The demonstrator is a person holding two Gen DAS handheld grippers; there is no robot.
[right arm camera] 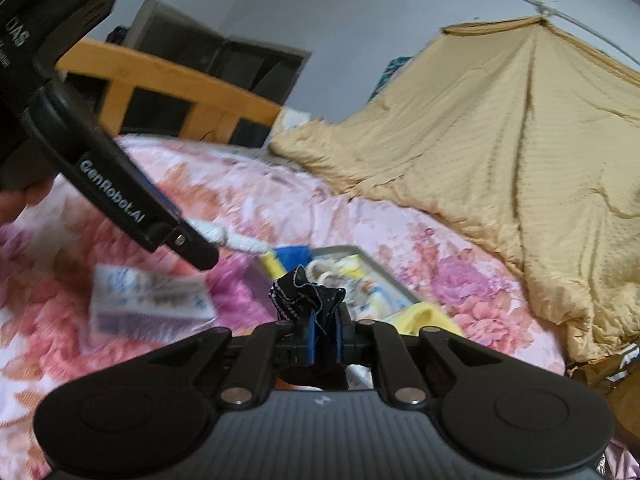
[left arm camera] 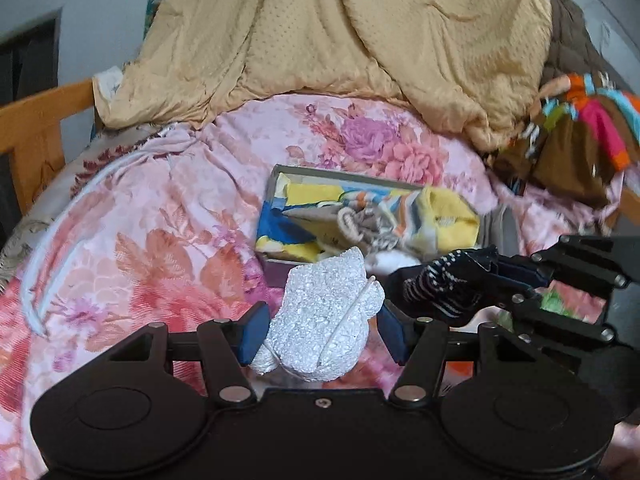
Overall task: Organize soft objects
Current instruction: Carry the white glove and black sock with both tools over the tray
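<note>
Inside box (left arm camera: 276,184), colourful socks (left arm camera: 360,212).

The bed's (left arm camera: 132,216) left half lies open as bare floral sheet. Toward its middle, a box (left arm camera: 280,178) brimming with socks blocks the way, the right claw (left arm camera: 496,280) beside it. A tan quilt (left arm camera: 340,32) heaps across the far edge.

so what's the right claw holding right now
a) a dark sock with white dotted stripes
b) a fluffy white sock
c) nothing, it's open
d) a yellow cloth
a: in the right wrist view the right claw has its blue pads closed tight on the dark striped sock, while the fluffy white sock sits in the left claw.
</note>
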